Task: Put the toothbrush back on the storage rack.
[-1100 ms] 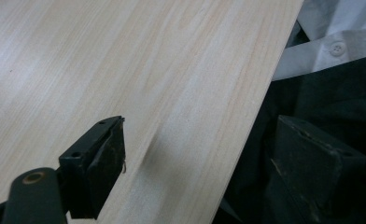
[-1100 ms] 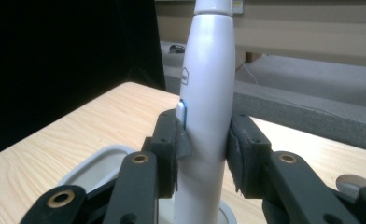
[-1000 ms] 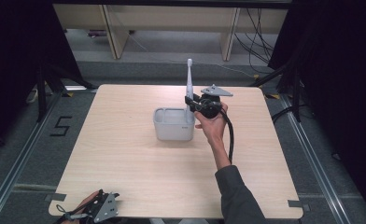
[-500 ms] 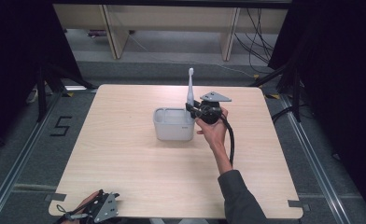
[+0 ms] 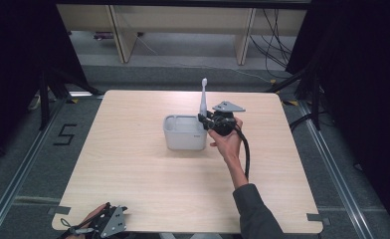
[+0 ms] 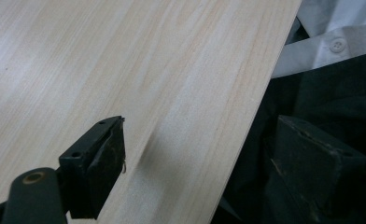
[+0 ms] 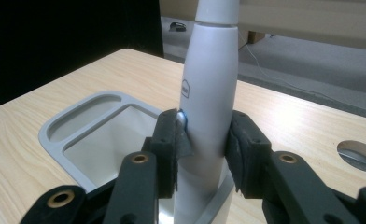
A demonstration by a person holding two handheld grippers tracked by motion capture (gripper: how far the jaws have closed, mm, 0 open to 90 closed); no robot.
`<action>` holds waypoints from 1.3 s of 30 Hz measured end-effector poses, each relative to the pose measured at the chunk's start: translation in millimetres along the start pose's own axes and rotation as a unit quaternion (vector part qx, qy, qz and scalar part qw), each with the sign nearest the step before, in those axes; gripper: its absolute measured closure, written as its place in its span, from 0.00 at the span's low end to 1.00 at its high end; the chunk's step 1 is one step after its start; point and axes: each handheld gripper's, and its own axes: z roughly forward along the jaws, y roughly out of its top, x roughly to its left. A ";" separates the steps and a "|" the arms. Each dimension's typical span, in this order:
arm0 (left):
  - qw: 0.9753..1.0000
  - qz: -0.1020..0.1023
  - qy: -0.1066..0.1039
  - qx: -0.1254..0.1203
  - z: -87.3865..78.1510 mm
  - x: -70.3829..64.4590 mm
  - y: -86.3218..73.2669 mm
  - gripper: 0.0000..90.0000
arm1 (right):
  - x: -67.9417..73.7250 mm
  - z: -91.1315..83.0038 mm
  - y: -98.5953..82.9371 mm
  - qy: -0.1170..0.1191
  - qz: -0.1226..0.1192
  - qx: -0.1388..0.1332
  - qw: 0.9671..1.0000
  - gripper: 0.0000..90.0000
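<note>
A white electric toothbrush [image 5: 203, 97] stands upright, brush head up, at the right end of a grey rectangular container [image 5: 182, 141] in the middle of the table. My right gripper [image 5: 203, 120] is shut on its thick handle [image 7: 209, 93], one pad on each side. The handle's lower end is down inside the container's right rim [image 7: 55, 134], which has a narrow side slot and a larger compartment. My left gripper [image 5: 108, 219] is at the table's near left corner, held in a hand. It is open [image 6: 204, 163] with nothing between its jaws, over the table edge.
The wooden table [image 5: 133, 189] is bare around the container. A round hole [image 7: 358, 156] in the tabletop lies just right of the toothbrush. The right gripper's black cable [image 5: 245, 154] trails along the forearm. Shelf legs and cables stand on the floor beyond the far edge.
My right gripper has come down a little with the toothbrush, bringing the handle's lower end into the container's right end. The left gripper has stayed put.
</note>
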 end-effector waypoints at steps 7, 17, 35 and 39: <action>1.000 -0.001 0.008 0.005 -0.1 -0.8 0.3 0.19 | 2.1 2.2 -4.8 -0.001 0.016 0.006 1.000 0.73; 1.000 -0.001 0.006 0.004 -0.1 -0.8 0.3 0.19 | -0.9 2.6 -6.6 0.003 0.002 0.009 1.000 0.73; 1.000 -0.001 0.007 0.004 0.3 -0.9 0.1 0.19 | -2.1 -3.7 -5.6 0.000 -0.002 -0.006 1.000 0.69; 1.000 0.000 0.015 0.009 -1.2 -0.8 0.5 0.19 | -0.7 -6.0 -4.5 0.007 0.009 -0.004 1.000 0.65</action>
